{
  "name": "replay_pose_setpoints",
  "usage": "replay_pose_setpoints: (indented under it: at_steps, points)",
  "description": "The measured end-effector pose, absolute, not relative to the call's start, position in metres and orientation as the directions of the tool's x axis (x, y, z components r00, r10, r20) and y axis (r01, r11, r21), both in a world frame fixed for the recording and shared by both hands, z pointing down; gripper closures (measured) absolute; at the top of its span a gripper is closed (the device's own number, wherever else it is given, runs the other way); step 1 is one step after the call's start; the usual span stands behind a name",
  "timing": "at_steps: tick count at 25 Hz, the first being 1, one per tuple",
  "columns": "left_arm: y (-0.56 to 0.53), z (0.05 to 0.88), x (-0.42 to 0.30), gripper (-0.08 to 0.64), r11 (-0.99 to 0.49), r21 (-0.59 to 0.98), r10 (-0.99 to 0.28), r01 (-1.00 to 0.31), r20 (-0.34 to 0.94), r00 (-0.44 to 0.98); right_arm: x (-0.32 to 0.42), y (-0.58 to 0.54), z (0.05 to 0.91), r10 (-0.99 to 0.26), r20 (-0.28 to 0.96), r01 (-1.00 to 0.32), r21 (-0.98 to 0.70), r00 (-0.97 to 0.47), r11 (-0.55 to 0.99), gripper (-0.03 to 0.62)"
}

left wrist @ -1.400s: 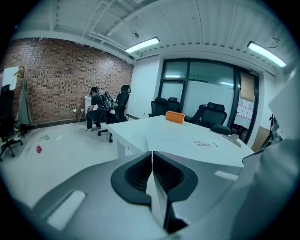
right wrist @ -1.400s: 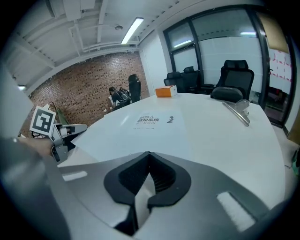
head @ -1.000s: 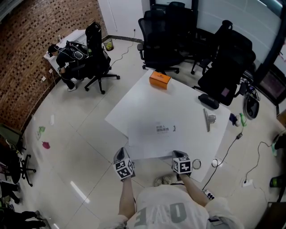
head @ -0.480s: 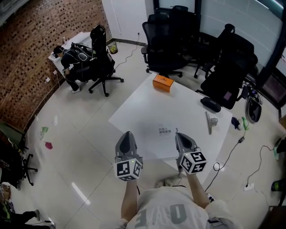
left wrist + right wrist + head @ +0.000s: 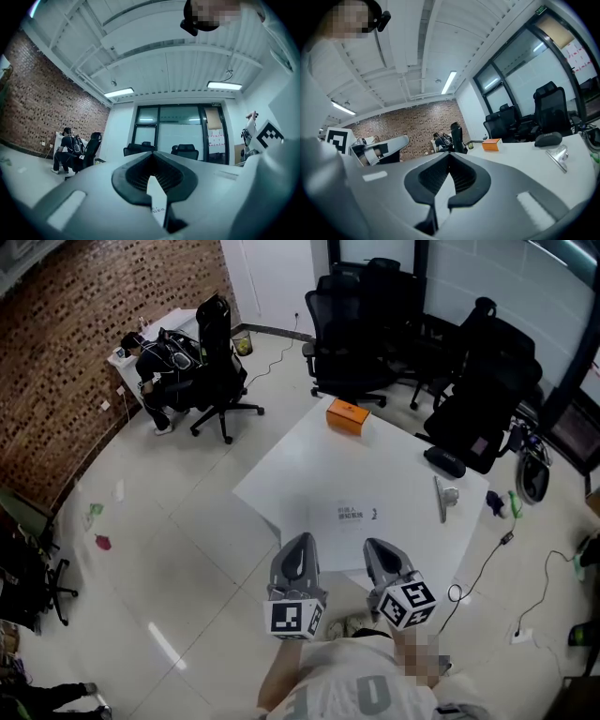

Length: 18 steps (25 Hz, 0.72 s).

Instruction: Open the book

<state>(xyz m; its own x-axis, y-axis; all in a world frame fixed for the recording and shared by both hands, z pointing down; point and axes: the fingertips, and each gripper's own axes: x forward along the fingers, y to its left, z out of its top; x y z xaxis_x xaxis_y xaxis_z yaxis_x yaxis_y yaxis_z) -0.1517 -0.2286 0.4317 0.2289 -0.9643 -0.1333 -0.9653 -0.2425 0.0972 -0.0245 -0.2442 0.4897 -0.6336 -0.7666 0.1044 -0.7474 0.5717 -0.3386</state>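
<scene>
Two tools above the counter (image 5: 314, 451) edge.
Left tool (image 5: 300, 540) and right tool (image 5: 376, 546): jaws pressed together, empty; book (image 5: 356, 523) lies closed.

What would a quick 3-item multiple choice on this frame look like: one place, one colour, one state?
1. Where is the orange box?
A) on the floor
B) at the far corner of the table
C) on a chair

2. What colour is the cover of the book?
A) red
B) black
C) white

3. How does the right gripper stand?
A) shut, nothing held
B) wide open
C) shut on the book

Key:
1 B: the head view shows it on the tabletop's far corner.
2 C: the cover is white with a little dark print.
3 A: the right gripper view shows the jaws together, with only the table beyond them.
</scene>
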Motion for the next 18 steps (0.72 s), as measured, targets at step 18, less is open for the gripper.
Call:
replay_pose_setpoints:
  at_steps: [18]
  points:
    - [-0.146, 0.446, -0.178, 0.540, -0.161, 0.135, -0.985, -0.978, -0.090, 0.150, -0.047, -0.157, 0.487, -0.694, 0.084, -0.676, -0.336, -0.715, 0.655, 0.589]
